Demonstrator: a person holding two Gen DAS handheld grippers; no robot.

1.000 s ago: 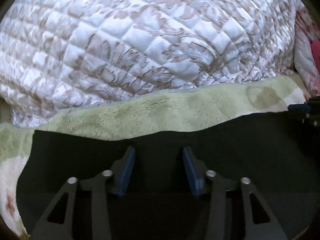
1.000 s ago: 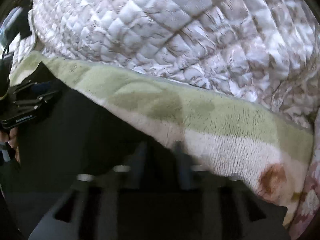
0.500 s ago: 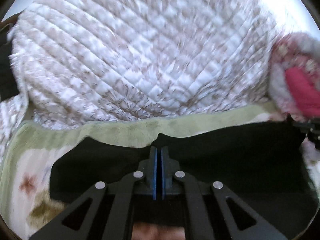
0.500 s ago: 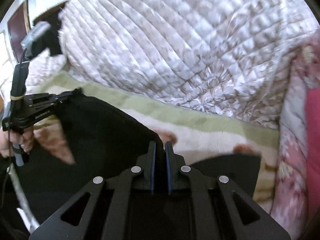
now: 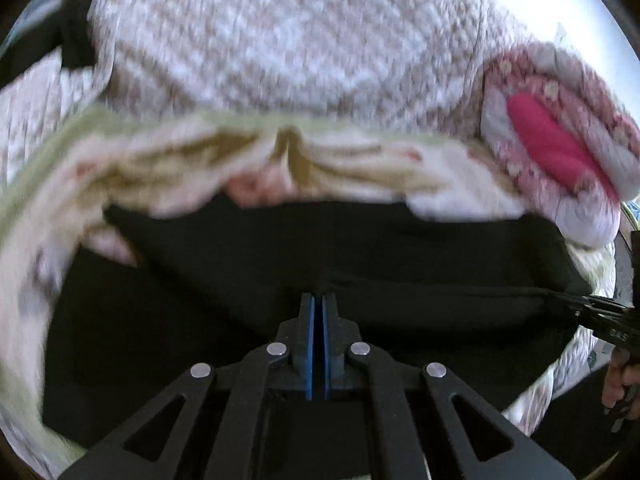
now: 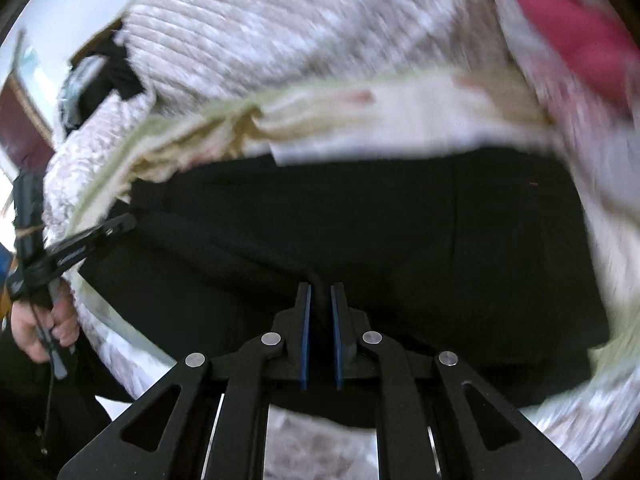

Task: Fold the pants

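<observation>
Black pants lie across a cream and green fleece blanket on the bed. My left gripper is shut on the pants' near edge and holds it up. My right gripper is shut on the same edge of the pants further along. A fold of black cloth is stretched taut between the two. The right gripper also shows at the right edge of the left wrist view, and the left gripper at the left of the right wrist view. Both views are blurred by motion.
A quilted white and brown bedspread is piled behind the blanket. A pink floral pillow lies at the right. A person's hand holds the left gripper's handle. A dark wooden frame stands far left.
Both grippers have shut on the pants' edge and pulled it up and back toward me. The pants now cover less of the blanket, which has wrinkled.
</observation>
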